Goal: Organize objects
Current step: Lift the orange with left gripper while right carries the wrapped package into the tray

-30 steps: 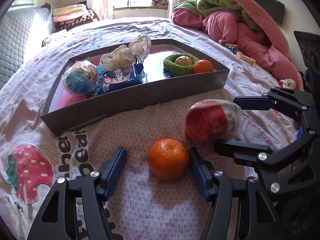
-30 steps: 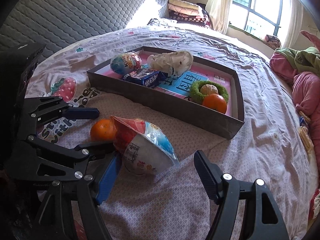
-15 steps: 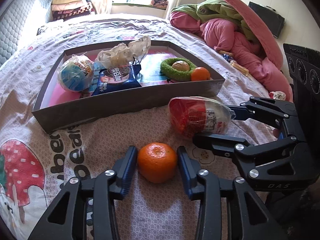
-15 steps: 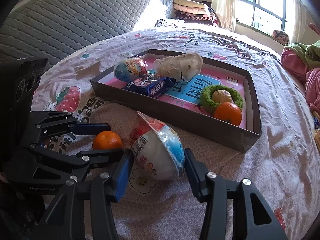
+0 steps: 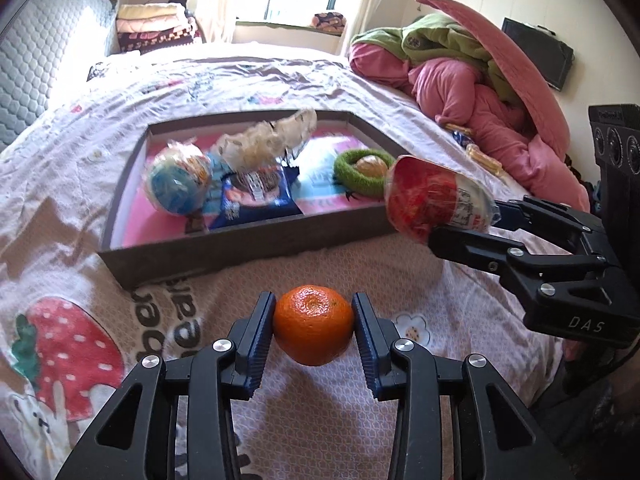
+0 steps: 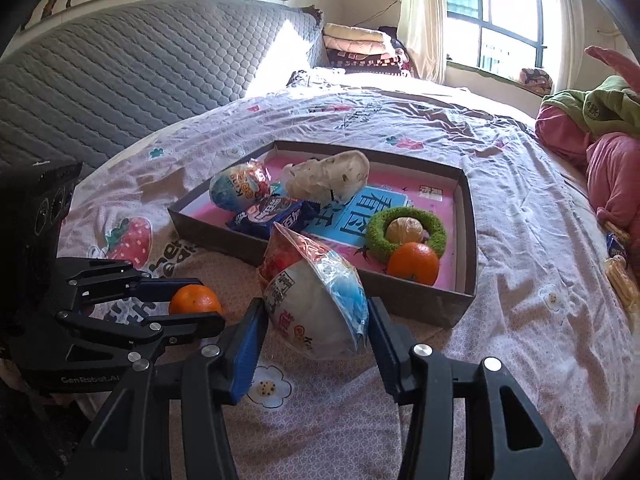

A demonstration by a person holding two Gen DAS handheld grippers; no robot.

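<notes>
My left gripper (image 5: 314,330) is shut on an orange tangerine (image 5: 313,330) and holds it just above the bedspread, in front of the shallow brown box (image 5: 240,254). It also shows in the right wrist view (image 6: 195,301). My right gripper (image 6: 316,320) is shut on a wrapped egg-shaped snack (image 6: 316,304), red, white and blue, held near the box's front wall (image 6: 404,292). In the left wrist view this snack (image 5: 432,204) hangs at the box's right front corner.
The box holds a blue wrapped egg (image 6: 240,191), a dark blue snack packet (image 6: 276,216), a white crumpled bag (image 6: 328,178), a green ring with a walnut (image 6: 406,232) and a second tangerine (image 6: 413,265). Pink and green bedding (image 5: 472,76) is piled at the right.
Both grippers closed: the left on the tangerine, the right on the wrapped egg. Both lifted their objects off the bedspread, and the right moved toward the box.
</notes>
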